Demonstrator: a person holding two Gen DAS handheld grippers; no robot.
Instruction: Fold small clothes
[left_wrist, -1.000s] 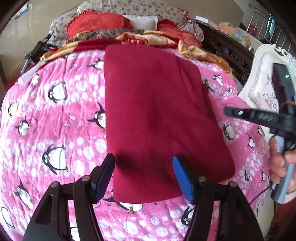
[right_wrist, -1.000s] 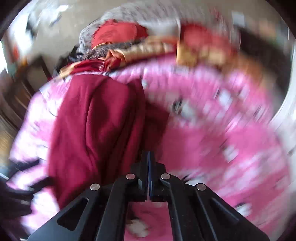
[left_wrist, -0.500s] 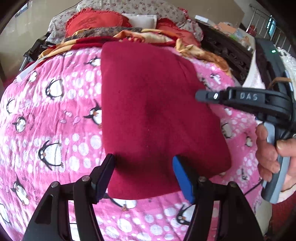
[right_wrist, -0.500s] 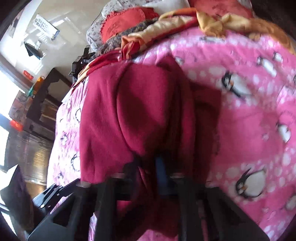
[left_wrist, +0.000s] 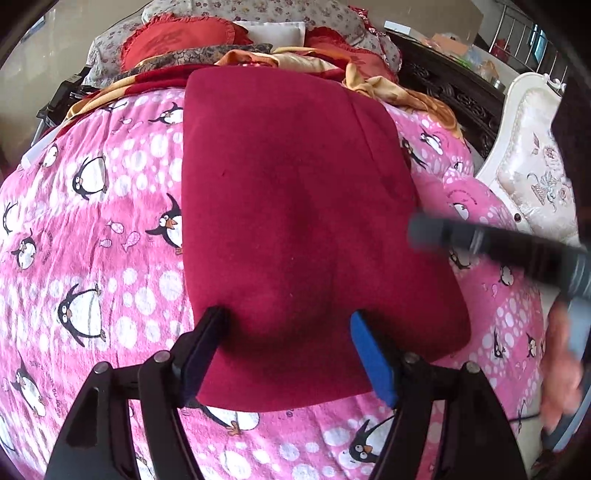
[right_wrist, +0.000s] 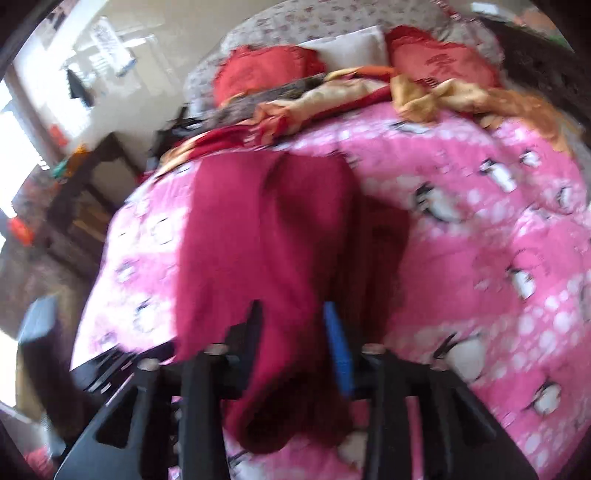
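A dark red folded garment (left_wrist: 295, 221) lies flat on the pink penguin bedspread (left_wrist: 92, 221). My left gripper (left_wrist: 288, 332) is open, its jaws straddling the garment's near edge just above it. In the right wrist view, which is blurred, the same garment (right_wrist: 266, 229) lies in front of my right gripper (right_wrist: 291, 317). Its jaws stand apart over the near end of the cloth and grip nothing. The right gripper also shows blurred at the right of the left wrist view (left_wrist: 498, 247), off the garment's right edge.
Red cushions (left_wrist: 177, 37) and orange-patterned bedding (left_wrist: 369, 77) are piled at the head of the bed. A white carved chair back (left_wrist: 532, 173) stands at the right. Dark furniture (right_wrist: 85, 206) stands left of the bed.
My right gripper has opened and pulled back to the right, off the garment. The garment lies flat and folded. My left gripper has stayed open at the near edge.
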